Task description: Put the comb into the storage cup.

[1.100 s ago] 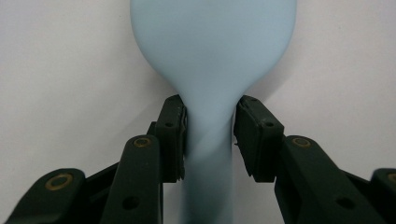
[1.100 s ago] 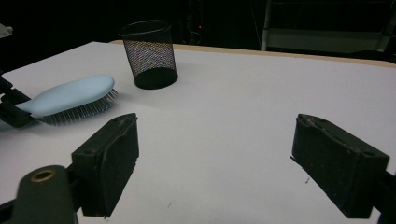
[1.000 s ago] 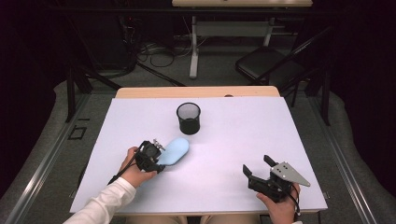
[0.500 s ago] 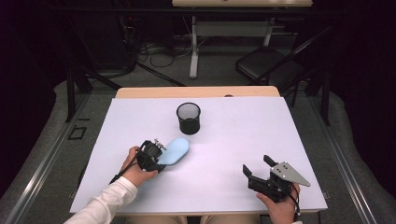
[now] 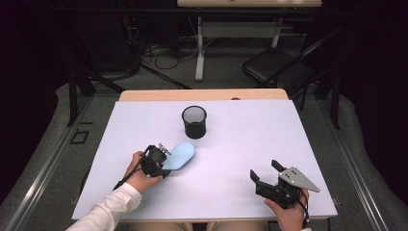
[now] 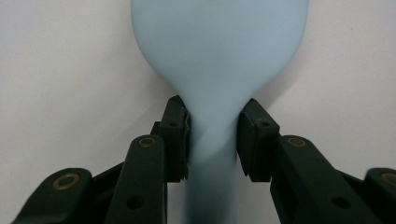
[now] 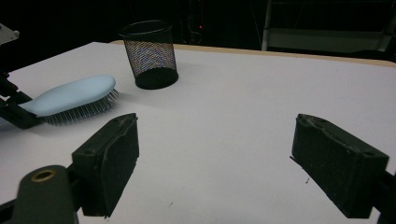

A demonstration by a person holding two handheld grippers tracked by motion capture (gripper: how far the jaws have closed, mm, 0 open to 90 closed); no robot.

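A pale blue plastic hairbrush [image 5: 180, 155] with an oval head lies bristles-down on the white bench [image 5: 250, 139], left of centre and low in the high view. The left tongs [image 5: 166, 164] are clamped on its narrow handle; in the left gripper view the two black pads press against either side of the neck where the handle [image 6: 212, 140] widens into the head. The right gripper view shows the brush [image 7: 74, 97] at middle left, its short bristles resting on the bench surface.

Just above and to the right of the brush head in the high view stands a black wire-mesh cup [image 5: 194, 121], upright, near the brush but not touching it.

At lower right of the high view, well apart from the brush, the right tongs [image 5: 266, 171] sit in the person's hand with the jaws spread wide and nothing between them, a grey three-cornered plate on top. A white sleeve [image 5: 110, 209] enters from the lower left.
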